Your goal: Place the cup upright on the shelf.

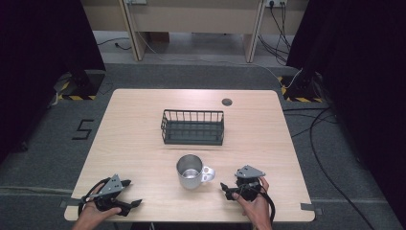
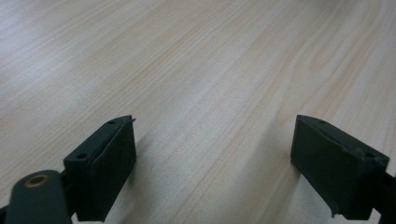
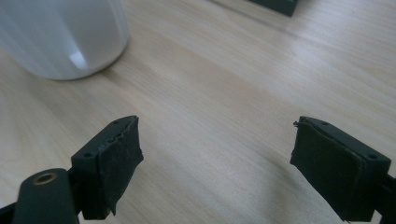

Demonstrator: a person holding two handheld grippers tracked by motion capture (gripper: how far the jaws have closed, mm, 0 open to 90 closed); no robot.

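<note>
High view: mug [image 1: 190, 171] stands just left of the right tool [image 1: 229, 189], whose jaws gape empty.

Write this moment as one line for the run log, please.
left gripper: open, empty | right gripper: open, empty, beside mug | mug: upright, untouched | basket: empty, behind mug

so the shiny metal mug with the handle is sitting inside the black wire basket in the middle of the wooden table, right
Not quite. The shiny metal mug with the handle stands on the light wooden table itself, in front of the black wire basket and apart from it, on the person's side. The high view shows this; nothing can be seen lying in the basket.
</note>
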